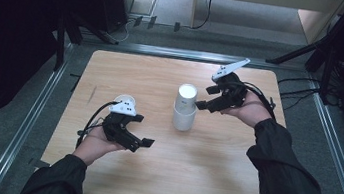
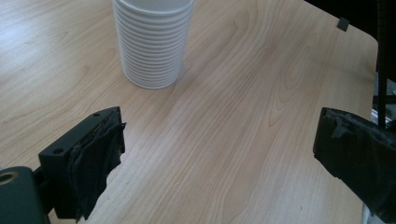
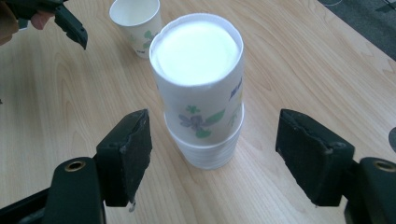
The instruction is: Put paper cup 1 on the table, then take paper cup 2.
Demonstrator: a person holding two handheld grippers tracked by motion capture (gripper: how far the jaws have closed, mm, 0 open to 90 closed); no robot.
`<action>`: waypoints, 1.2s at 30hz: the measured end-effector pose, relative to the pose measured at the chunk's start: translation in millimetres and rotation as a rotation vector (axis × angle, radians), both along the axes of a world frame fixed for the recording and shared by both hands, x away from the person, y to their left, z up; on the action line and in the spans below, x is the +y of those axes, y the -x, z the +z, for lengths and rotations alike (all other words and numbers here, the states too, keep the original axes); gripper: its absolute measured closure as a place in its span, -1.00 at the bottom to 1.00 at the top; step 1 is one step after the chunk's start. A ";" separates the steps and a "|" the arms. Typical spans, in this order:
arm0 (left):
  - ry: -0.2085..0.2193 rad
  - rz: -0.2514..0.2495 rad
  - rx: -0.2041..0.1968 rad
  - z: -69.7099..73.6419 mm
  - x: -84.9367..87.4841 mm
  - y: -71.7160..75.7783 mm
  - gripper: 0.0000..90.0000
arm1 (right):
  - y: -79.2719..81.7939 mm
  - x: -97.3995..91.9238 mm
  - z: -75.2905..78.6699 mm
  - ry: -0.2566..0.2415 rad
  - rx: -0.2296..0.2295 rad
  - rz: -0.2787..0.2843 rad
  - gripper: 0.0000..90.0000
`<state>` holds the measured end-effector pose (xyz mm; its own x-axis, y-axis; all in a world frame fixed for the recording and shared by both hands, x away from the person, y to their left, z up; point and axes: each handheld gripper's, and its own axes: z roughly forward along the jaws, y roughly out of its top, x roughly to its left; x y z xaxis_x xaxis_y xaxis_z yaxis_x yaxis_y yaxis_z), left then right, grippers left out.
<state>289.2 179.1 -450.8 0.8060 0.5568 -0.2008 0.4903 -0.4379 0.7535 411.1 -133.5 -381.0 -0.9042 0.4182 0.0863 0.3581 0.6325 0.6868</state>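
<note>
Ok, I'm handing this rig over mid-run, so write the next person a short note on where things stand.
Left gripper: open, holding nothing, low over the table.
Right gripper: open, jaws either side of the top cup, not touching it.
Stack of paper cups: upside down at mid-table, its top cup sitting loosely raised.
Single cup: upright, apart from the stack, by the left hand.
Likely left: grip and lift off the top cup.

Blue lettering on the top paper cup (image 3: 198, 79) is too blurred to read.
</note>
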 end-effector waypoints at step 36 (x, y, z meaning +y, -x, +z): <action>-0.006 -0.018 0.010 -5.2 -3.2 -0.4 -0.95 | -20.1 59.3 0.4 0.106 0.007 0.105 -0.35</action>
<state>289.7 175.9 -456.0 0.8140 0.5433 -0.2053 0.4894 -0.4513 0.7462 431.1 -74.3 -380.7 -0.9429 0.3288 0.0528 0.2908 0.7358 0.6116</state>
